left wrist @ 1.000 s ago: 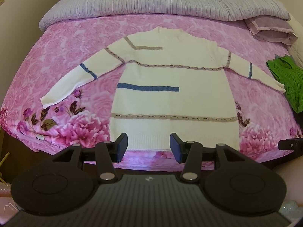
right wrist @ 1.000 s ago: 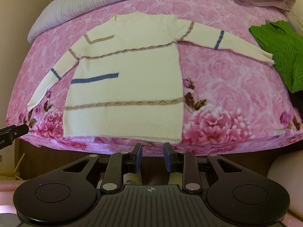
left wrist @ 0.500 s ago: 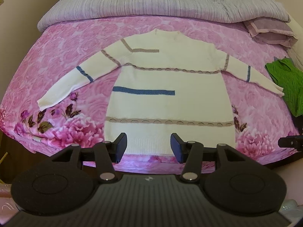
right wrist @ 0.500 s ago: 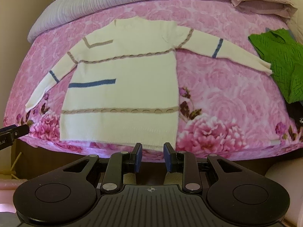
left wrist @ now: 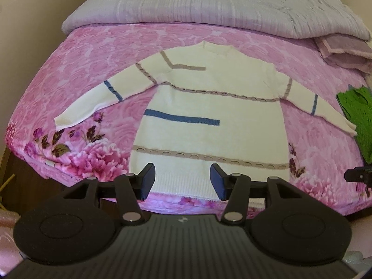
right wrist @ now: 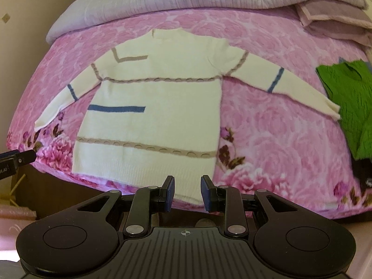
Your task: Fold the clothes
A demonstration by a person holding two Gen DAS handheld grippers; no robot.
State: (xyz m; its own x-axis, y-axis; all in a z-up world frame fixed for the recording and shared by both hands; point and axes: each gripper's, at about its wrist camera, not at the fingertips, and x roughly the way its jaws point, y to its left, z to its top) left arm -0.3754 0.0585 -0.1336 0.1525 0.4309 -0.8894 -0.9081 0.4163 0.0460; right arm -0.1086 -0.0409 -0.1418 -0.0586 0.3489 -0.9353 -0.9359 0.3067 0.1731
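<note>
Your bed, under a pink floral cover, runs past both views' edges, so its full extent is not visible; a grey quilt is heaped along the far side. The cream sweater lies flat across the middle of the cover, sleeves spread, hem at the near edge; your own fingers hide part of that hem in both views. A green garment sits just beside the right cuff, cut off by the frame, and a dark item below it is too blurred to identify. Your left gripper hovers level at the hem, jaws wide apart, holding nothing. Your right gripper hovers at the hem's right corner, jaws parted more narrowly, also empty.
</note>
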